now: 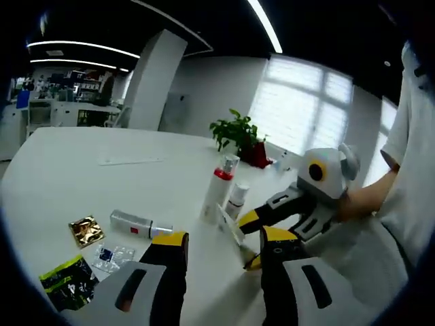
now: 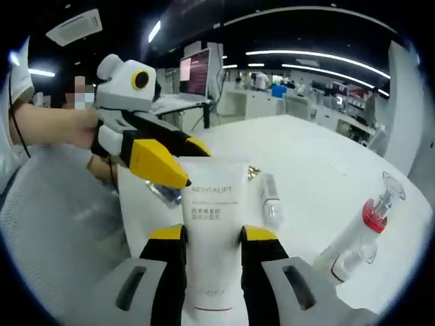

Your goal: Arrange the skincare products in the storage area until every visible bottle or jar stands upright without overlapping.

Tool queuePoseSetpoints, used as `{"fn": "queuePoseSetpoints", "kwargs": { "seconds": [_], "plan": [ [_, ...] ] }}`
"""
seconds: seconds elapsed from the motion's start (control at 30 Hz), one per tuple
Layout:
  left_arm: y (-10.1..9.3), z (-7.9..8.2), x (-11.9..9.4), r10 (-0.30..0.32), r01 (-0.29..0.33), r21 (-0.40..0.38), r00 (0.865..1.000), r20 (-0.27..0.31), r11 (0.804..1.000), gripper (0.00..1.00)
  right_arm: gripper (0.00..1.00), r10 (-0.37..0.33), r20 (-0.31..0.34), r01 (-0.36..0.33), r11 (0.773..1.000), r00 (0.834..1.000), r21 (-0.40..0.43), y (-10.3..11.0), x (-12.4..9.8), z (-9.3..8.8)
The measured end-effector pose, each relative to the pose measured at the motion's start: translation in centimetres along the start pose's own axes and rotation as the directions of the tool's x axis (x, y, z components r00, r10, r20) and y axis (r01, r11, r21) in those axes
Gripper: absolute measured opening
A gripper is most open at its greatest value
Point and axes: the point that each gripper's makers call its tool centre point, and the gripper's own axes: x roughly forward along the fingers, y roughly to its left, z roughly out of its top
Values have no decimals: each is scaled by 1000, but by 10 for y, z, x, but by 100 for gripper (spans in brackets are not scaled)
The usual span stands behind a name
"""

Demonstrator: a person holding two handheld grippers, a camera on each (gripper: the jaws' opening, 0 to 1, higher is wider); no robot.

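The right gripper clamps the white flat REVITALIFT tube, held beside the upright red-collared pump bottle. Set it upright nearby, not touching. The left gripper is open, empty.

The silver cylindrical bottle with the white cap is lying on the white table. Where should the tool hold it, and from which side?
Grip the silver cylindrical bottle at mid-body, coming from above with the jaws across its narrow width. It lies flat on the white table, so its long round sides are probably the easiest to clamp.
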Motion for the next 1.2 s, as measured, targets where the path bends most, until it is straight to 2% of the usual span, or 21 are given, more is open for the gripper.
{"fn": "queuePoseSetpoints", "kwargs": {
  "seconds": [0.13,0.17,0.27,0.37,0.5,0.53,0.6,0.63,0.77,0.9,0.97,1.0,1.2],
  "plan": [
    [-11,6,9,6,-6,18,1000,9,1000,38,29,-46,39,45,998,998,49,-4,-3,6],
    [-13,6,14,9,-9,21,1000,5,1000,37,29,-69,60,63,994,996,87,-5,-4,9],
    [-12,3,24,42,-41,47,999,-14,998,33,29,-74,63,69,994,995,80,0,-6,11],
    [-15,0,32,74,-71,81,997,-31,994,25,29,-75,66,70,995,995,75,-1,-4,12],
    [-25,0,36,65,-60,140,997,-32,988,13,30,-84,66,78,993,994,89,-4,-5,11],
    [-19,1,35,103,-96,174,994,-29,980,12,30,-87,63,81,993,994,91,-5,-5,10],
    [-20,-2,36,98,-88,159,994,-52,983,12,30,-86,58,81,993,995,80,-5,-4,9],
    [-15,-2,33,95,-87,146,994,-52,985,11,31,-86,57,81,993,995,85,-5,-4,9],
    [-16,0,32,94,-86,132,994,-51,987,10,31,-81,73,75,994,994,79,-4,-4,12],
    [-17,3,31,75,-68,117,996,-57,991,7,31,-60,92,55,997,994,56,-2,-6,17],
    [-20,6,28,29,-18,155,997,-70,988,7,31,-37,114,29,997,993,73,-1,-9,21],
    [-21,6,27,23,-3,207,995,-93,978,7,30,-27,115,19,997,993,71,-1,-9,21],
    [-32,7,24,-31,73,275,988,-153,959,6,29,56,119,-61,998,991,33,4,-8,22]
  ]
}}
